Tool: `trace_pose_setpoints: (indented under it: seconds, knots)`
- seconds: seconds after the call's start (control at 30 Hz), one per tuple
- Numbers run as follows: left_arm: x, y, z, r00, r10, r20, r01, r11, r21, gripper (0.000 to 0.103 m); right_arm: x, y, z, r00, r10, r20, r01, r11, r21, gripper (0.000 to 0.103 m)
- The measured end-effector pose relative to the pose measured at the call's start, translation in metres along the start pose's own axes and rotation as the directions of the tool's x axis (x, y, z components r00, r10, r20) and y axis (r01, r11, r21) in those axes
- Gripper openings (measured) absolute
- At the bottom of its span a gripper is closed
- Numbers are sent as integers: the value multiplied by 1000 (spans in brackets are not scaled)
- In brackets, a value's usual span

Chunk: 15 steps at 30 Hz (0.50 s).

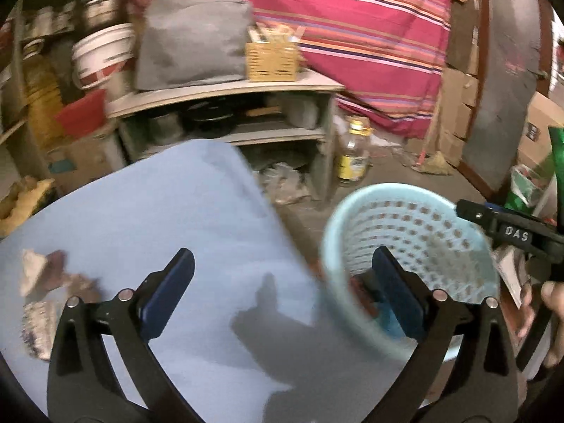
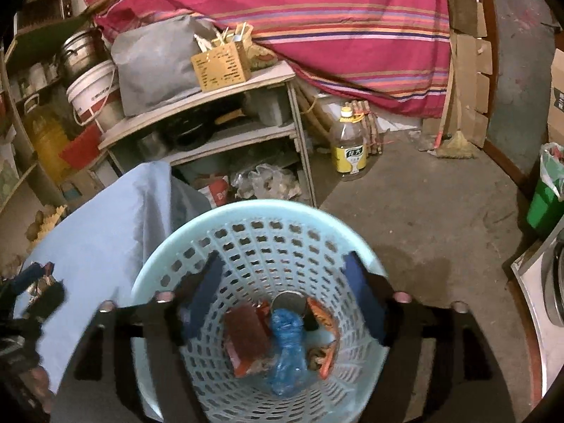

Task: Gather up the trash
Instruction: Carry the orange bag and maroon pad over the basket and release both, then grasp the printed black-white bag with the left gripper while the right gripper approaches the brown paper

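A light blue perforated trash basket (image 2: 261,243) stands beside the blue-covered table (image 1: 148,218). Inside it lie a red wrapper (image 2: 246,338), a crumpled blue bag (image 2: 287,345) and an orange wrapper (image 2: 326,320). My right gripper (image 2: 285,299) is open and empty, directly above the basket's mouth. My left gripper (image 1: 282,292) is open and empty over the table's right edge, with the basket (image 1: 416,232) under its right finger. Crumpled wrappers (image 1: 38,299) lie on the table at the far left. The right gripper's body (image 1: 507,229) shows at the right of the left wrist view.
A low shelf unit (image 2: 211,120) with a grey bag, a wicker box and pots stands behind the table. A plastic bottle (image 2: 349,144) stands on the concrete floor. A striped red cloth (image 2: 317,28) hangs behind. A green bin (image 2: 546,204) sits at the right.
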<state>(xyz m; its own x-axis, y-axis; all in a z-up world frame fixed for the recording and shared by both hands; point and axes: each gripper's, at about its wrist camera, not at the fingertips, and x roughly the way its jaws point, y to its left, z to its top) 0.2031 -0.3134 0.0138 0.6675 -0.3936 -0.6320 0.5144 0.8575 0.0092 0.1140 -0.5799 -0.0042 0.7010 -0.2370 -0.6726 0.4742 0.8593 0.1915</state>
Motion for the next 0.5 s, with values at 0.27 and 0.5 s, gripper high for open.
trace_pose_setpoints:
  seconds: [0.27, 0.5]
  knots:
    - [-42, 124, -26, 988, 156, -20, -157, 983, -96, 98, 6, 63, -11, 1000, -28, -11, 27, 996, -87, 92]
    - [-67, 216, -52, 959, 279, -52, -283, 947, -153, 98, 8, 123, -18, 1000, 4, 3, -3, 993, -120, 98]
